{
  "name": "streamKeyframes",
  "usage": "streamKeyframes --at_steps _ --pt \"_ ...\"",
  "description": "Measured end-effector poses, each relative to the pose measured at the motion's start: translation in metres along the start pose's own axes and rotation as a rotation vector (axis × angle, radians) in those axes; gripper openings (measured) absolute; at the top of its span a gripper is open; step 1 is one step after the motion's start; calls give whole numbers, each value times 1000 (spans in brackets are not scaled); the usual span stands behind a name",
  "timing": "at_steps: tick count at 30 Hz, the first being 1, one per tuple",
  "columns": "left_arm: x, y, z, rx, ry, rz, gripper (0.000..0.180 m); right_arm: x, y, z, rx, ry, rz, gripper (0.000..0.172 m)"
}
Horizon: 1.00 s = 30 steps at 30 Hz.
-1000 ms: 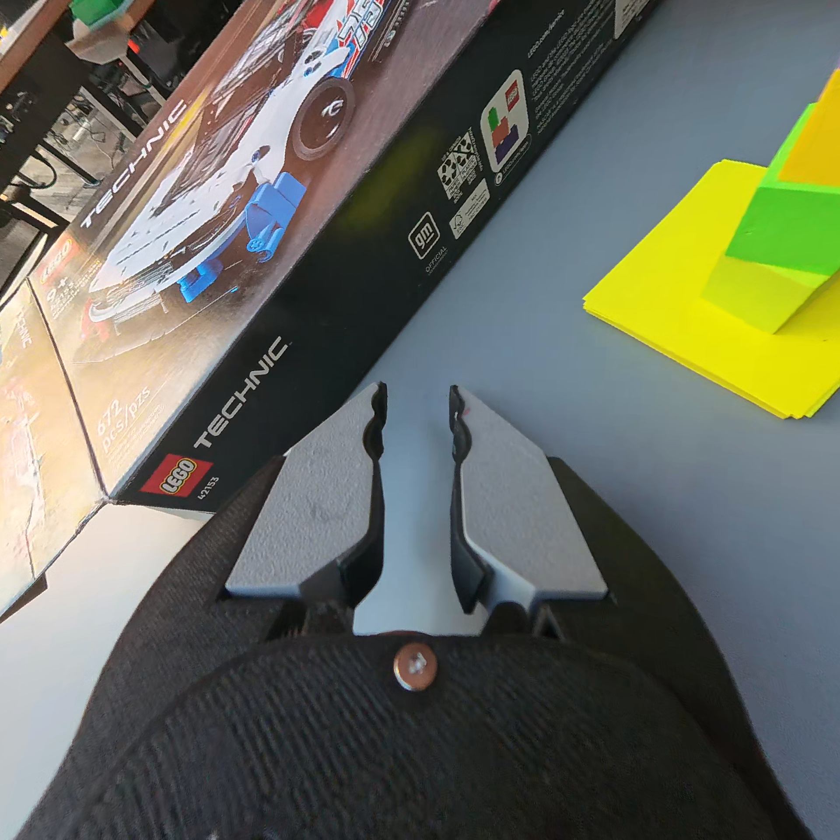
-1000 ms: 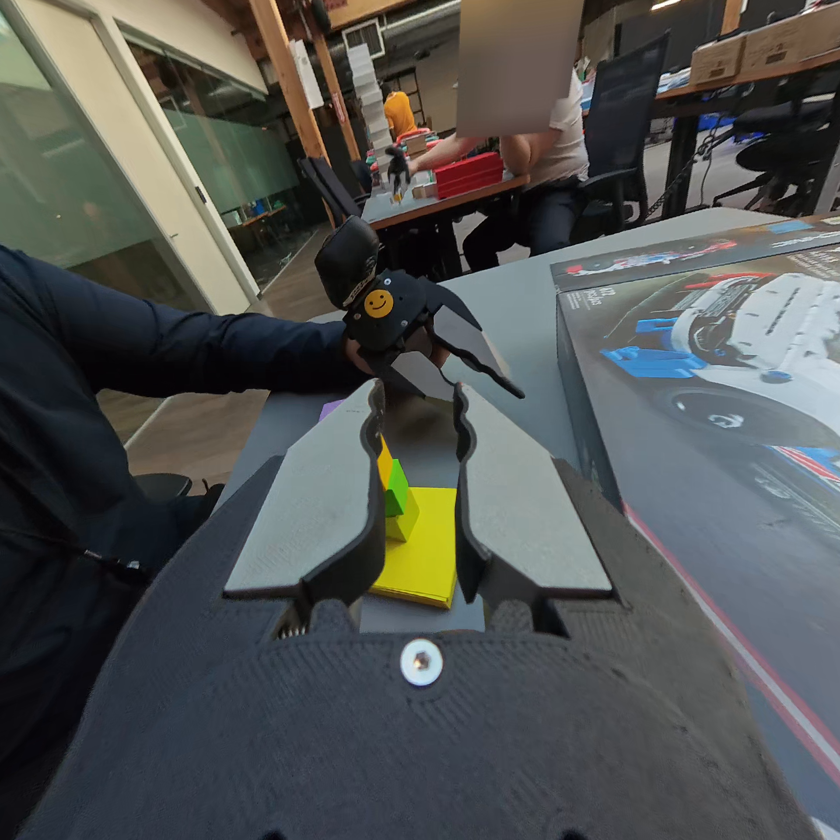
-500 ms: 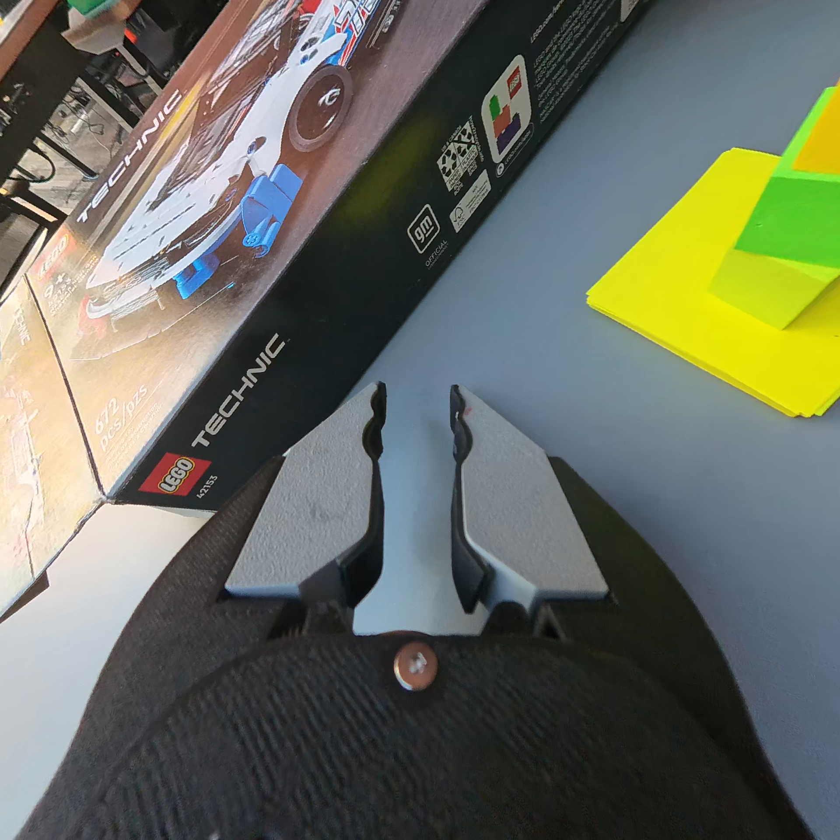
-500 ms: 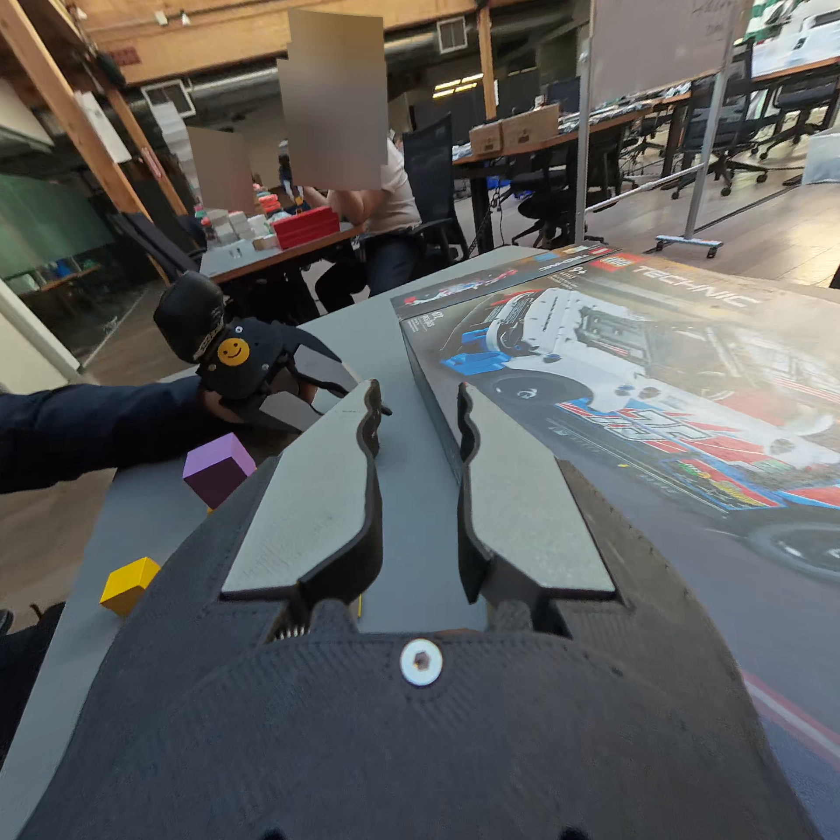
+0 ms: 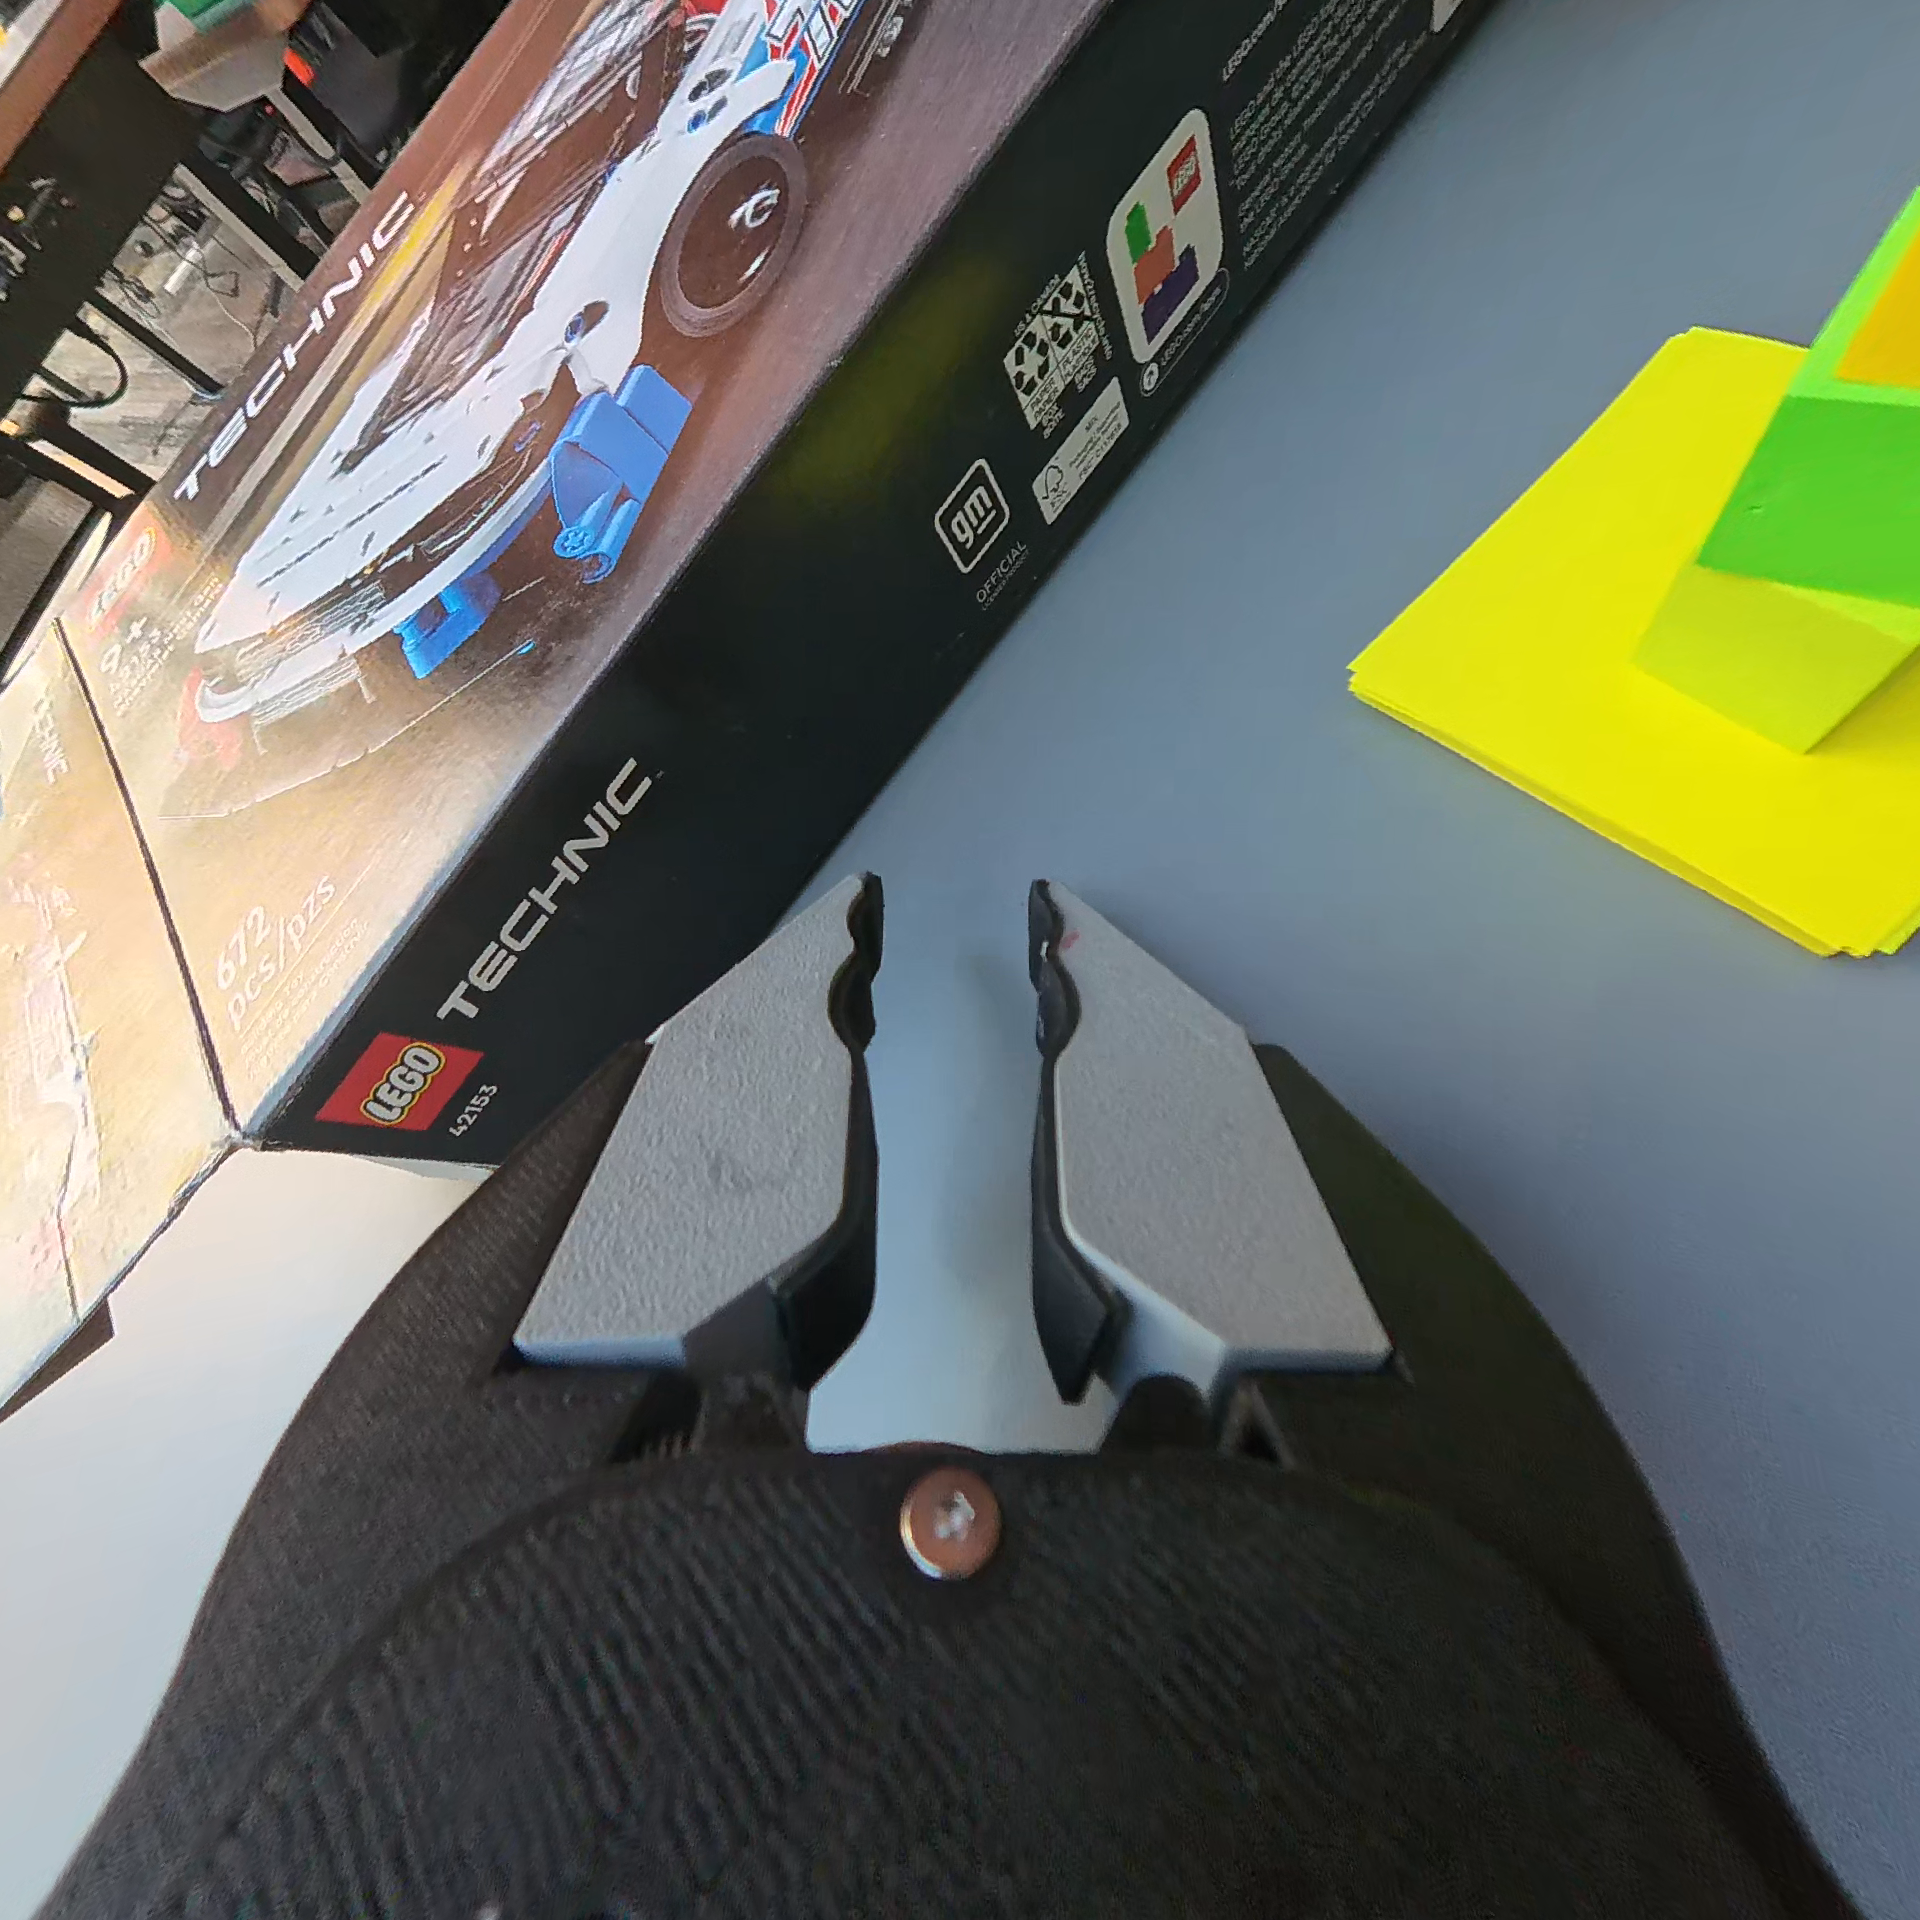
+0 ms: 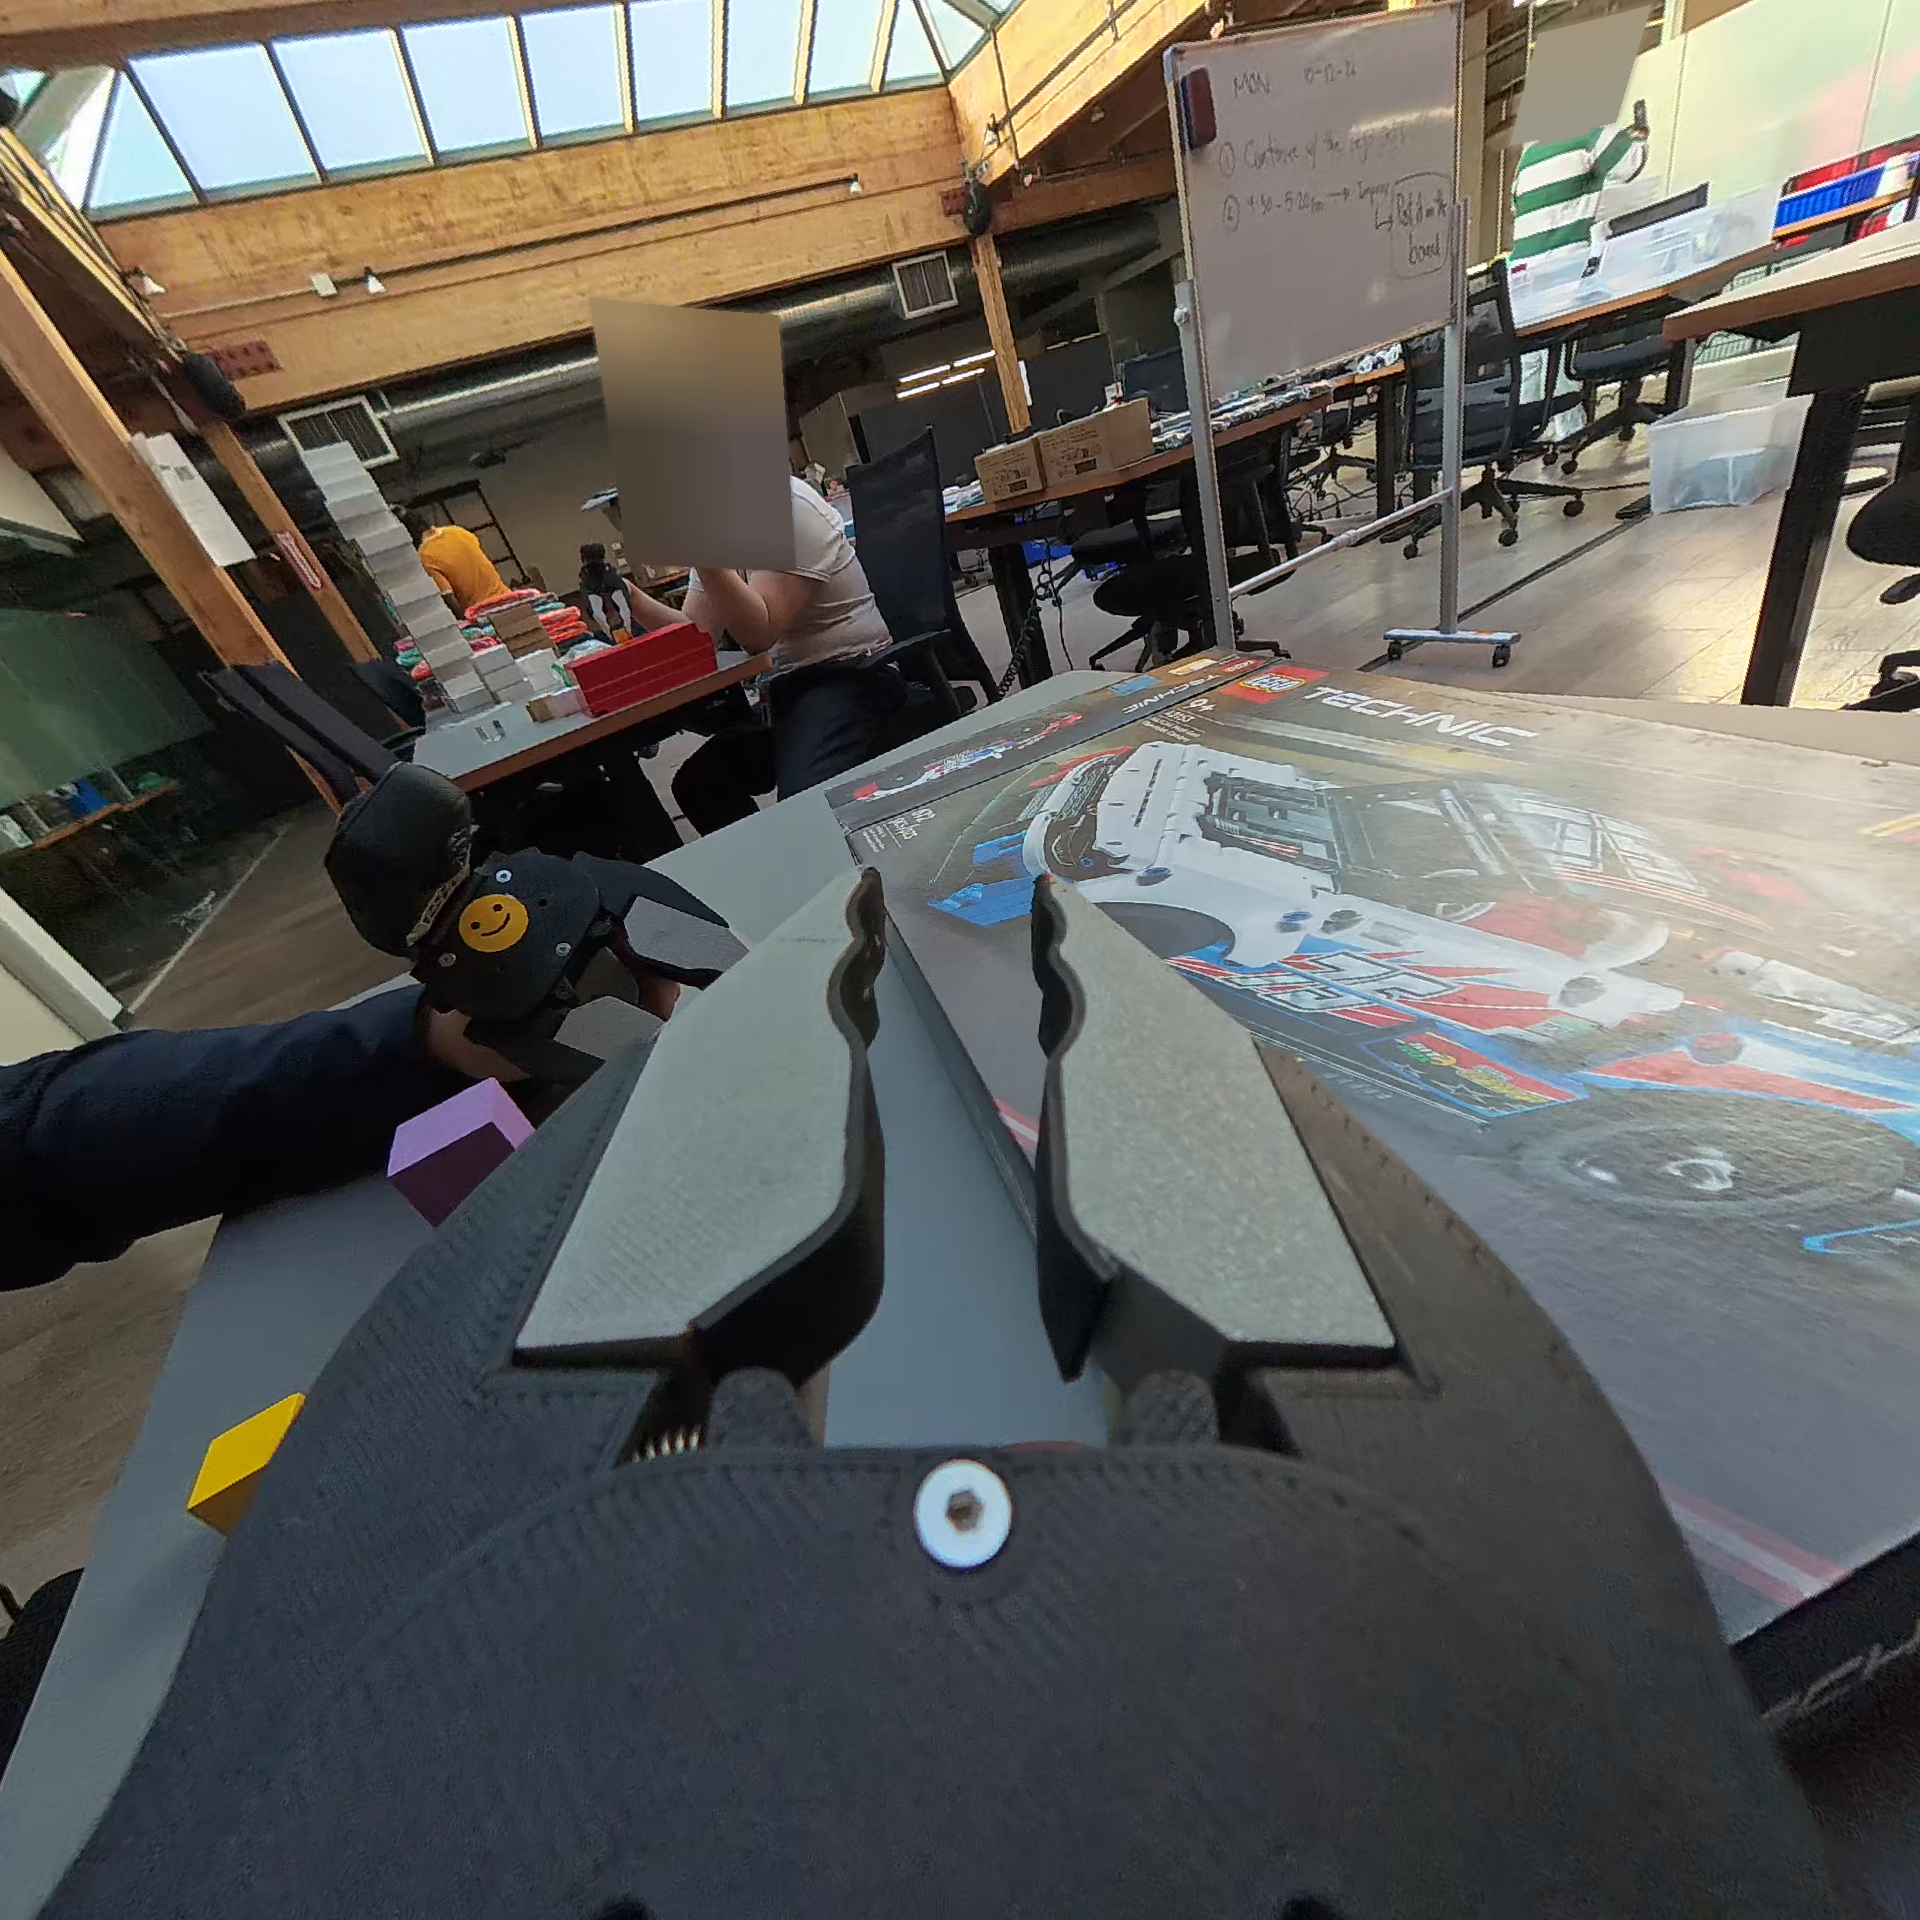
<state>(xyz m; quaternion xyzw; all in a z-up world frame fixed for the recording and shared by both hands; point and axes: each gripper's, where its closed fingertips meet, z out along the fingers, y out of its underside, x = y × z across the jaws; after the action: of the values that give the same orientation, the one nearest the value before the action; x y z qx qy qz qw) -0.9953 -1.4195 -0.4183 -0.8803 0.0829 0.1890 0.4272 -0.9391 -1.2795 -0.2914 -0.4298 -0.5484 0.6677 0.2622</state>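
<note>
My left gripper [image 5: 951,894] is open with nothing between its pads. It hovers low over the grey table [image 5: 1299,831], beside the side wall of a large toy box [image 5: 520,416]. To its right a stack of yellow paper [image 5: 1538,665] bears a tower of blocks: a lime block [image 5: 1766,665], a green block [image 5: 1839,488] and an orange-yellow block [image 5: 1886,343]. My right gripper [image 6: 951,888] is open and holds nothing. It is raised over the near edge of the box [image 6: 1455,1039]. The left gripper also shows in the right wrist view [image 6: 644,977], held by a dark-sleeved arm.
A purple block [image 6: 457,1143] and a yellow block [image 6: 244,1455] lie on the table at the left. Beyond the table a person sits at another desk [image 6: 582,727]. A whiteboard on wheels [image 6: 1320,208] and office chairs stand farther back. Tip to tip, the grippers are about 20 centimetres apart. Measured from the fingertips, the green block [image 5: 1839,488] is 11 centimetres or so from the left gripper and 15 centimetres from the right.
My right gripper swung up and to the right, from over the block tower to the box's edge, with its jaws apart and nothing between them throughout. My left gripper barely moved.
</note>
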Motion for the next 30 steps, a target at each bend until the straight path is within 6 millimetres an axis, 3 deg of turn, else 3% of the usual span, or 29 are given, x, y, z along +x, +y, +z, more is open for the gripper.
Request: streamKeyframes --at_steps 18,30 --pt "-3 3 -1 -3 41 -74 27 -5 1 1 -12 -9 -26 26" --pt "1 6 1 -30 33 -23 27 -4 2 2 -14 -8 -23 26"
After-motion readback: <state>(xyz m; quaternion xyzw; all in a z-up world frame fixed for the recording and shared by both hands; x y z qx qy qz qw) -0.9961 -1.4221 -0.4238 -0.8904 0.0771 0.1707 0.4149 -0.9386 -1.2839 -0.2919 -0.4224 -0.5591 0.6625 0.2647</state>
